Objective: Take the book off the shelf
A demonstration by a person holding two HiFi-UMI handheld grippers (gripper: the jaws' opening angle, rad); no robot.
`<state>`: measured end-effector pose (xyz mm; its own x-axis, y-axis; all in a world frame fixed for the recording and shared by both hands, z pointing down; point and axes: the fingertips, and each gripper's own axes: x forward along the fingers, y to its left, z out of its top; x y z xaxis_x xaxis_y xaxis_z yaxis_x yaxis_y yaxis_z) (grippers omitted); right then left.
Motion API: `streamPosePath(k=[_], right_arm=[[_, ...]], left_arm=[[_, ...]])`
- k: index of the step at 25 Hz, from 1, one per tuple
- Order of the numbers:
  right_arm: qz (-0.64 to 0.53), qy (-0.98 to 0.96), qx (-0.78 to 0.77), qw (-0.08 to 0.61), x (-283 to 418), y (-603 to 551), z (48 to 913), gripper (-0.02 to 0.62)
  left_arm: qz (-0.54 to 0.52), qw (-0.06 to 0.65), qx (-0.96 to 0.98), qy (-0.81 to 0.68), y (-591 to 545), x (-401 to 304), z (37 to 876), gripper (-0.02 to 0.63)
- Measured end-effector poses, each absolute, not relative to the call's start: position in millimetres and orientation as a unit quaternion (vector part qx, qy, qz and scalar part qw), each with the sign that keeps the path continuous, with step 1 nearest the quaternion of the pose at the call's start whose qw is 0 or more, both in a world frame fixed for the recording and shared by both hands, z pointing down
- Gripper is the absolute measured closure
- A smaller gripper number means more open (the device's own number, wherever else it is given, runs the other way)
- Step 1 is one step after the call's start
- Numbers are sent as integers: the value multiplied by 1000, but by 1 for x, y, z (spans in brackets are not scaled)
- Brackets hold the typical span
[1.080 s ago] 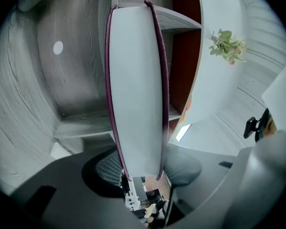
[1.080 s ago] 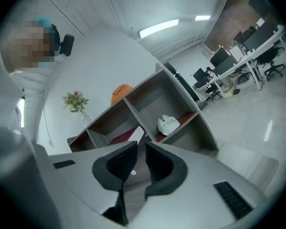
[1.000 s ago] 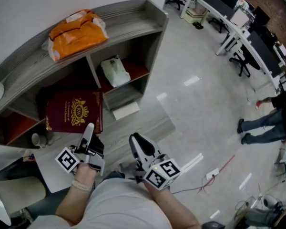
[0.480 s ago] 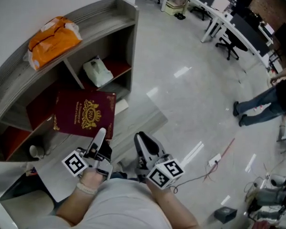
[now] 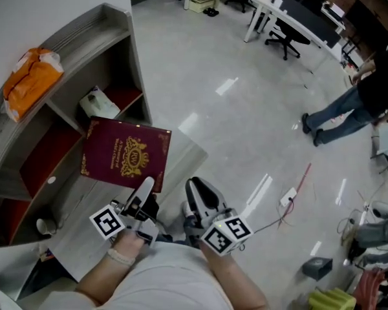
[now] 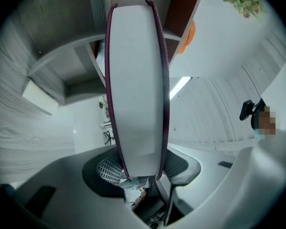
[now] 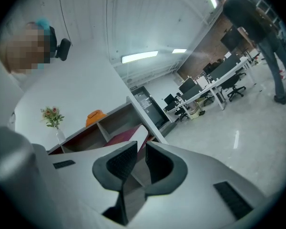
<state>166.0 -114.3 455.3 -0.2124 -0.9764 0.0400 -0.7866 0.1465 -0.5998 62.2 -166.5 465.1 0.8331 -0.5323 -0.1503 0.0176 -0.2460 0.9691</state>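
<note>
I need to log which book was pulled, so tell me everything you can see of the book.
The book is a closed, thick hardcover: maroon cover with a gold crest and lettering too small to read, white page block between thin maroon boards. It hangs in the air in front of the grey shelf, front cover facing up. The left tool clamps its near edge, one jaw on each cover; nothing else touches it.

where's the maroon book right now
Head view, left of centre: the maroon book is clamped in the left gripper, out in front of the shelf.
</note>
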Motion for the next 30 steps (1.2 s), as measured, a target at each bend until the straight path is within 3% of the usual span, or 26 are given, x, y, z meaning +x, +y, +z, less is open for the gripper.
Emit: streamPosePath(k=[8, 18, 30], right_arm=[[-231, 720, -626, 192, 200, -115, 447, 534], [-202, 742, -615, 172, 201, -152, 437, 535], [-196, 765, -594, 155, 193, -163, 435, 535]], left_arm=[[-166, 562, 796, -152, -172, 95, 468, 374], [-77, 446, 875, -172, -198, 98, 459, 374], [-70, 433, 877, -197, -201, 94, 458, 374]])
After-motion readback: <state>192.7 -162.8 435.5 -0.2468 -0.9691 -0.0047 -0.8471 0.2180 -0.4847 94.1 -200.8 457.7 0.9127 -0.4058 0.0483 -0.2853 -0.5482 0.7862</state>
